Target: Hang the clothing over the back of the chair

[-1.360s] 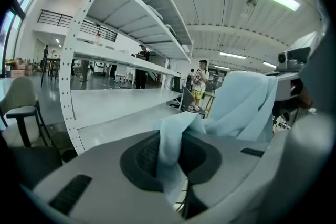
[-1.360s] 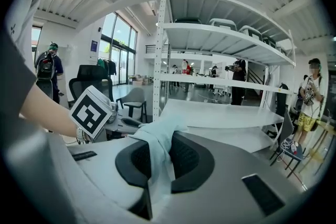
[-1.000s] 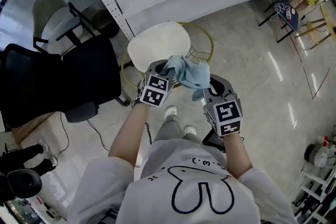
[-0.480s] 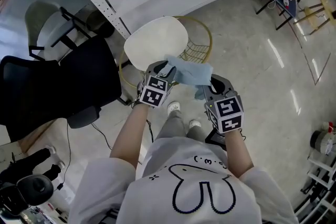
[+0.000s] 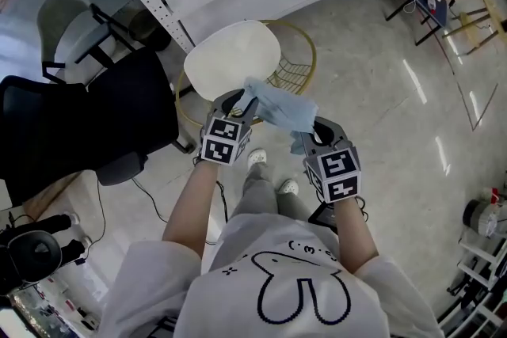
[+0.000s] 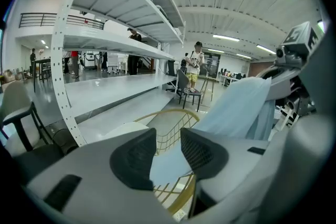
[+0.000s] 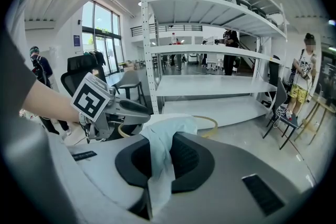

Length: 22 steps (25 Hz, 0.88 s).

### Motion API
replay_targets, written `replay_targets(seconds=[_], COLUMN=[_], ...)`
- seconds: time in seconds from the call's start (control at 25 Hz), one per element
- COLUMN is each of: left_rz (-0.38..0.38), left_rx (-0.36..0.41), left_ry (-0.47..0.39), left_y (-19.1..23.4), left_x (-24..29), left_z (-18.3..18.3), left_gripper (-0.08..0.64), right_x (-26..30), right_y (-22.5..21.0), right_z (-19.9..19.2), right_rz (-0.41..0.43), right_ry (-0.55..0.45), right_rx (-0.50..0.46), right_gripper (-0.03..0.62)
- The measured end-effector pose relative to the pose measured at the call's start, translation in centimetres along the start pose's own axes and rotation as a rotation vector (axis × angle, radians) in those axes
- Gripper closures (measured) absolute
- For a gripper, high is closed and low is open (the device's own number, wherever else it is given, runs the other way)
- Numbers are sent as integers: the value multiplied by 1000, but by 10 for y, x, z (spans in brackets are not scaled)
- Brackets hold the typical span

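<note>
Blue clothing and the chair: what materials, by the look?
Clothing: thin soft fabric, matte; it creases and hangs limp. Chair: white panel smooth and matte, probably plastic; gold frame thin wire grid with a sheen, likely coated metal.

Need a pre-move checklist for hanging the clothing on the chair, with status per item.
1. Right gripper grip on the light blue clothing: ok, jaws shut on a fold.
2. Left gripper release: ok, jaws opening, pads off the clothing.
3. Chair below the clothing: ok in the head view.
4. Clothing over the chair back: not ok, it is held up at the grippers.
5. Clothing touching the gold wire frame: cannot tell.
</note>
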<state>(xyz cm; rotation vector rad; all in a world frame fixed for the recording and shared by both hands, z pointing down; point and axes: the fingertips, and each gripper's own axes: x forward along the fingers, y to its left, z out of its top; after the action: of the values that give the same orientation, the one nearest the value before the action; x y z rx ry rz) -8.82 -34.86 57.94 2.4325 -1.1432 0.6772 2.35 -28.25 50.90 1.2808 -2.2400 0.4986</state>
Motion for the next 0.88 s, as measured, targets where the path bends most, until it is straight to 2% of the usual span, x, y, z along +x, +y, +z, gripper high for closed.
replay_targets(seconds=[0.4, 0.88], left_rz=[83, 132], left_rx=[3, -49], left_ry=[-63, -74], left_y=[-22, -56], left_x=[-18, -33], left_z=[19, 12], left_gripper=[393, 394], right_x=[5, -2], right_y=[5, 15], right_z=[-19, -82], right_rz=[50, 220], right_ry=[43, 263], right_rx=[-2, 77], right_gripper=[561, 560])
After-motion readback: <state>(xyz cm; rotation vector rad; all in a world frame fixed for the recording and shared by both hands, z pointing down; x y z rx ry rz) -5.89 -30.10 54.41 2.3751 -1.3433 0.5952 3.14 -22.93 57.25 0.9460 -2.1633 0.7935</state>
